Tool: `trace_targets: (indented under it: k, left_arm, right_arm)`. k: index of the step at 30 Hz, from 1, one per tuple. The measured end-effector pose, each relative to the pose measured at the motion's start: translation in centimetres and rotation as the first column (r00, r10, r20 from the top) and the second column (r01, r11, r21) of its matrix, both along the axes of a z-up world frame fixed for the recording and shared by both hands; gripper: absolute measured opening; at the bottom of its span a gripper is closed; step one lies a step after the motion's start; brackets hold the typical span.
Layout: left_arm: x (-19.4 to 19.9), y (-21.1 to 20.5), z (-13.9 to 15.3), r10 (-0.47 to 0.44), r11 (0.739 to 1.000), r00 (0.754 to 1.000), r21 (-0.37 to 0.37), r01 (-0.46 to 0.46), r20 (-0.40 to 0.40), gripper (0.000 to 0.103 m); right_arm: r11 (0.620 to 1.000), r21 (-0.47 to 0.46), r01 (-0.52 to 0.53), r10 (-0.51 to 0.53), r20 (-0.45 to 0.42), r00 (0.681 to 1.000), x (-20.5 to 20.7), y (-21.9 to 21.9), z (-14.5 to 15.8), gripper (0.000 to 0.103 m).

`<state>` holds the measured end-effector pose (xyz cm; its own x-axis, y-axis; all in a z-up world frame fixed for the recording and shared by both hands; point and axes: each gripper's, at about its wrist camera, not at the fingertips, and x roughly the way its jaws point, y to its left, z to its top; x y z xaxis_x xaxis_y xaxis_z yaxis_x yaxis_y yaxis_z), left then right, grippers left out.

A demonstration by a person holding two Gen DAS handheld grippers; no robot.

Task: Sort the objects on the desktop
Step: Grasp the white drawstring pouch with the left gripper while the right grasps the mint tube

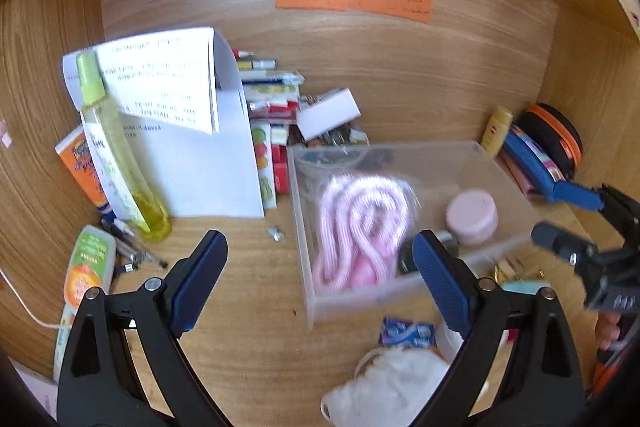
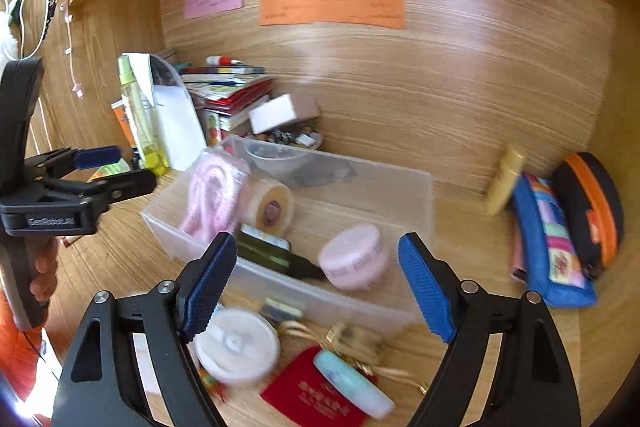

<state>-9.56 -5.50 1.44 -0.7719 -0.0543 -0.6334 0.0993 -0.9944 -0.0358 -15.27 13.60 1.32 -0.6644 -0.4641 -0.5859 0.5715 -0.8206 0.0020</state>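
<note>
Clear plastic bin (image 2: pixel 420 195) sits on the wooden counter (image 1: pixel 248 291), in a wood-walled alcove. In the right wrist view its long axis runs from lower left to upper right, the near long wall facing that camera.

Inside the bin: pink coiled cord (image 1: pixel 360 227) at the left end, loops lying flat in the left wrist view; pink round jar (image 2: pixel 354 257) against the near wall, tipped with its lid facing partly up; tape roll (image 2: pixel 272 209) on edge, its hole facing the right wrist camera; dark marker (image 2: pixel 280 259) lying along the near wall, tip toward the jar.

Left gripper (image 1: pixel 320 275): jaws wide apart, nothing between them, above the counter at the bin's left end.

Right gripper (image 2: pixel 316 283): jaws wide apart, empty, over the near wall; the jar is seen between the fingers, untouched.

Outside the bin: white round lid (image 2: pixel 236 345), red card (image 2: pixel 304 395), light blue tube (image 2: pixel 352 383). Yellow spray bottle (image 1: pixel 120 155) leans against papers at left.
</note>
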Motion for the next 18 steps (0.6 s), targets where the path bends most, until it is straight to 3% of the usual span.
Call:
trace_targets:
  k: [10, 18]
  left_arm:
    - [2.9, 1.0, -2.8, -0.042, 0.999, 0.995, -0.007, 0.043, 0.091, 0.095]
    - [5.1, 1.5, -5.2, -0.057, 0.998, 0.985, -0.001, 0.058, 0.164, 0.095]
  right_arm:
    - [0.995, 0.047, 0.091, -0.093, 0.033, 0.995, 1.2, 4.1, -2.0, 0.081]
    - [0.992, 0.091, 0.082, -0.098, 0.184, 0.978, 0.3, 4.9, -6.3, 0.081]
